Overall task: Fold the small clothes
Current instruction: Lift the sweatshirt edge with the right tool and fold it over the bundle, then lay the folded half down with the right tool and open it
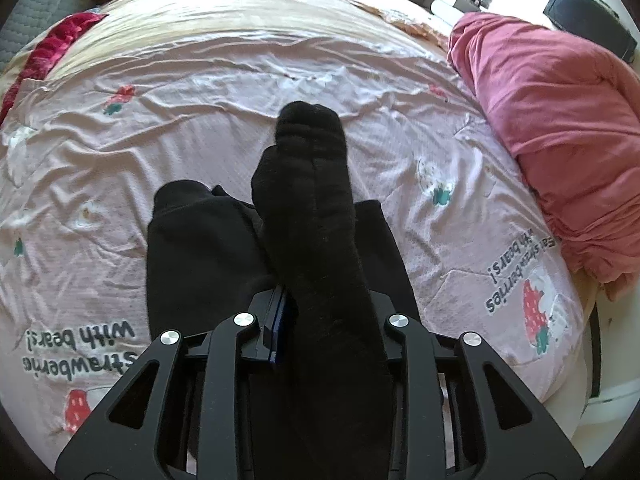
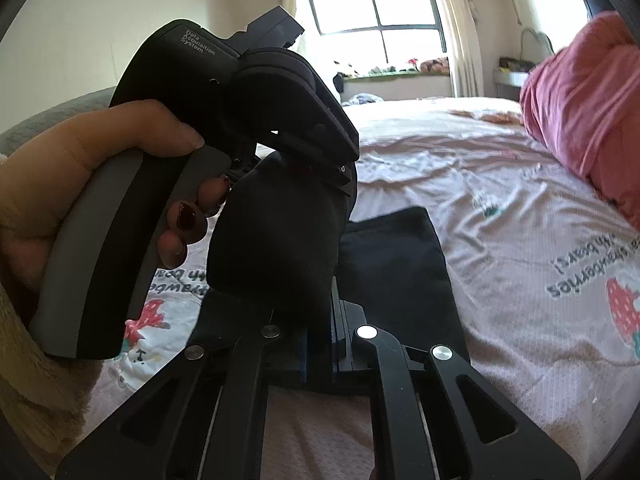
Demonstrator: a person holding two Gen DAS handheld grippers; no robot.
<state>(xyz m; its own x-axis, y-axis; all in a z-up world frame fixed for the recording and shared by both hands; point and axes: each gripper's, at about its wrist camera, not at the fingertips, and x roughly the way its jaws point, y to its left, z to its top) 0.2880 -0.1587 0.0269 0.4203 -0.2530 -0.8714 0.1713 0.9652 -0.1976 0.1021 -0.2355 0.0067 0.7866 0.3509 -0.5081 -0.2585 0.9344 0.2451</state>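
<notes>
A black sock [image 1: 312,208] runs up the middle of the left wrist view, lifted above the bed. My left gripper [image 1: 316,312] is shut on it. In the right wrist view the same sock [image 2: 280,240] stretches from my right gripper [image 2: 320,344], which is shut on its one end, up to the left gripper [image 2: 320,152] held in a hand. Other flat black clothes [image 1: 192,256] lie on the bed under the sock and also show in the right wrist view [image 2: 400,264].
A pink strawberry-print bedsheet [image 1: 200,120] covers the bed. A bunched pink quilt [image 1: 560,128] lies on the right side; it also shows in the right wrist view [image 2: 584,112]. A red cloth [image 1: 52,52] lies far left. A window [image 2: 376,0] stands beyond the bed.
</notes>
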